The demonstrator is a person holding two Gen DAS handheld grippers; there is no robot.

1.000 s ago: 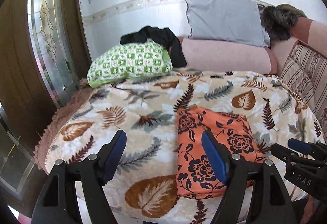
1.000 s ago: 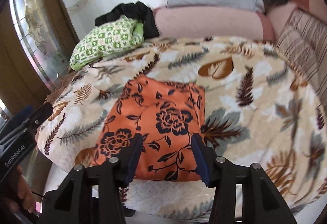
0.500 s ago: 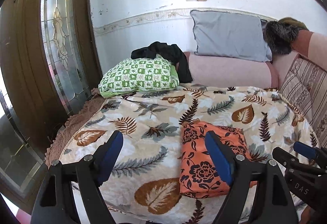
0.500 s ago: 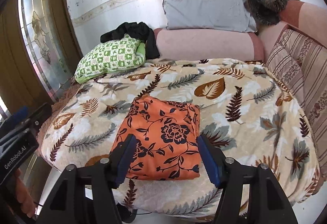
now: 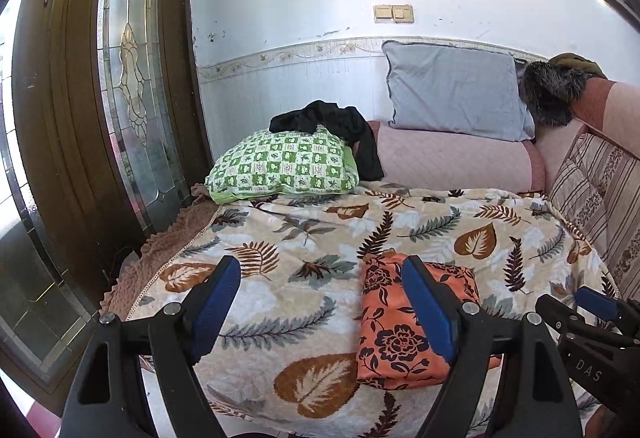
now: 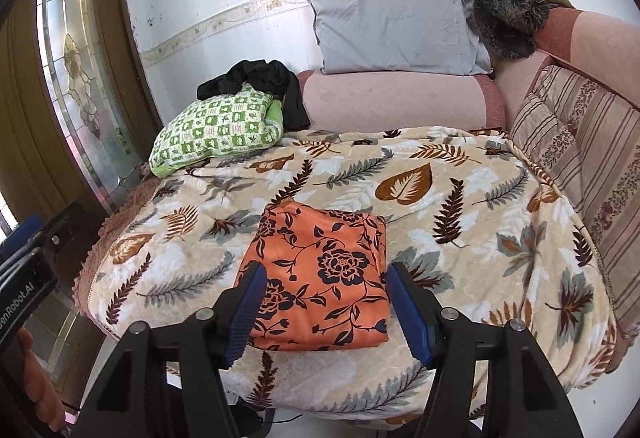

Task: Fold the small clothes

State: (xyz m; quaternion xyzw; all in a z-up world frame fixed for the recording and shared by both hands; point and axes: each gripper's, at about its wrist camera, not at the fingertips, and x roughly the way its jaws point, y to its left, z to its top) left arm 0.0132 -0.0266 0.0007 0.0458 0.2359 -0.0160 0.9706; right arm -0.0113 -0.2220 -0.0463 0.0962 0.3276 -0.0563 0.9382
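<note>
Orange floral cloth (image 6: 320, 274) folded on blanket (image 6: 460, 206) — both tools spread, empty.

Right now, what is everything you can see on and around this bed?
Folded cloth: one, orange with dark flowers, near the blanket's front edge.
Blanket: one, cream with leaf print, covering the bed.
Green pillow: one, green and white checks, back left.
Black garment: one, crumpled over the green pillow.
Grey pillow: one, against the wall.
Pink bolster: one, under the grey pillow.
Striped cushion: one, right side.
Furry item: one, dark, back right corner.
Door: one, brown with a glass panel, left.
Left tongs: open, empty.
Right tongs: open, empty.
</note>
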